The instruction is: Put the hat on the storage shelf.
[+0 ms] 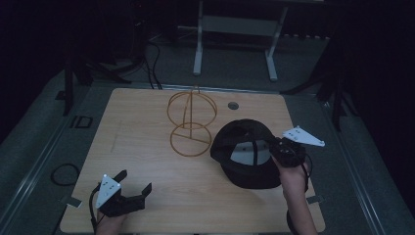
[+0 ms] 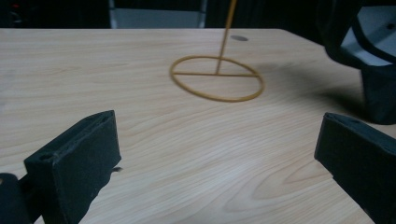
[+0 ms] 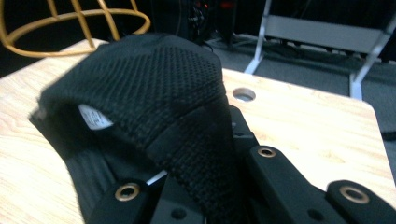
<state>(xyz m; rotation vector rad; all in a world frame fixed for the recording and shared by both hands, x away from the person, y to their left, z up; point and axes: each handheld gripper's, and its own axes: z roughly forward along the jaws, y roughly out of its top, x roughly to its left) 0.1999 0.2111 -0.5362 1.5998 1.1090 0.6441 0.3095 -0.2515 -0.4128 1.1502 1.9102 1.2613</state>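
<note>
Black knitted cap (image 1: 244, 154) lying on the right side of the light wooden table (image 1: 147, 147), its edge pinched by the right gripper (image 1: 286, 152), gold wire hat stand (image 1: 192, 122) just beside it, left gripper (image 1: 128, 188) held wide apart near the front left corner, nothing held

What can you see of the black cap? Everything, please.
The black cap is knit-textured fabric with a pale grey lining and a white label inside. It sits opening-up and tilted on the wooden table, right of the gold wire stand. The right gripper is clamped on its rear edge.
</note>
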